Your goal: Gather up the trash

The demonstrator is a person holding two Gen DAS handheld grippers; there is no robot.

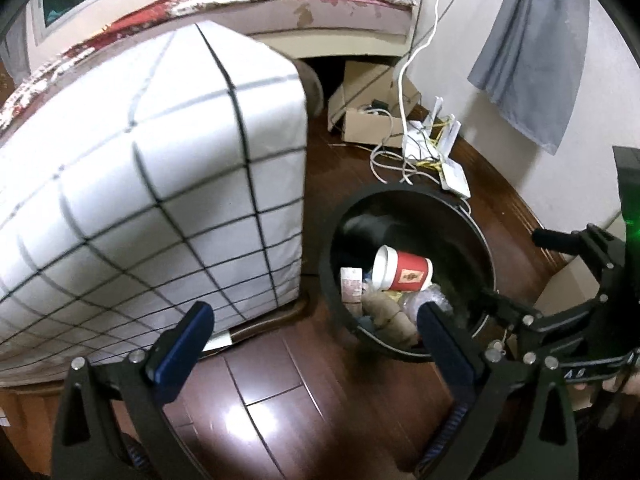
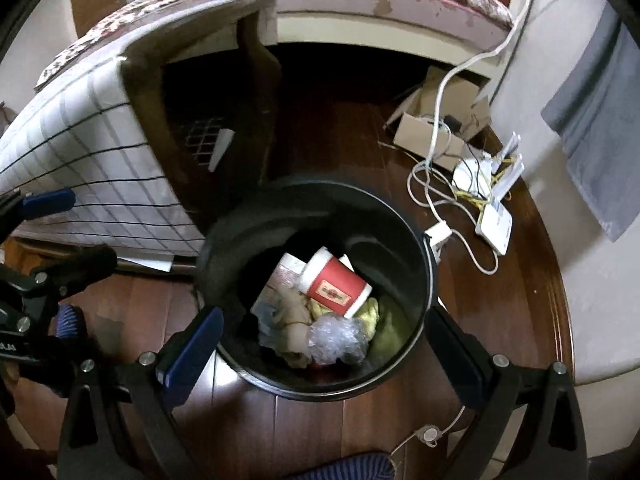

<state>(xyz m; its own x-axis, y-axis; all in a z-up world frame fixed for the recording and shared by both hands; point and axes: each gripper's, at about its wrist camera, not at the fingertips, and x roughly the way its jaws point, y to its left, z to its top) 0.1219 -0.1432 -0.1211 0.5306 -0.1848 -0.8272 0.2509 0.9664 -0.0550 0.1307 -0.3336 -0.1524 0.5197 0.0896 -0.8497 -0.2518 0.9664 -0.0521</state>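
A black round trash bin [image 1: 332, 280] stands on the wooden floor; it also shows in the right wrist view [image 2: 224, 240]. Inside lie a red and white paper cup [image 1: 404, 272] [image 2: 336, 284], crumpled paper [image 2: 292, 320], a clear plastic wad [image 2: 336, 340], a carton [image 2: 284, 272] and something yellow-green [image 2: 380, 332]. My left gripper [image 1: 316, 340] is open and empty above the floor at the bin's left rim. My right gripper [image 2: 324, 344] is open and empty right over the bin, its jaws straddling the rim. The right gripper also shows at the right of the left wrist view [image 1: 560, 312].
A mattress with a grid-patterned sheet [image 1: 140, 200] stands close on the bin's left. A cardboard box [image 2: 432, 128], white cables [image 2: 436, 184] and white router-like devices [image 2: 492, 220] lie on the floor behind the bin. A grey cloth [image 1: 528, 48] hangs on the wall.
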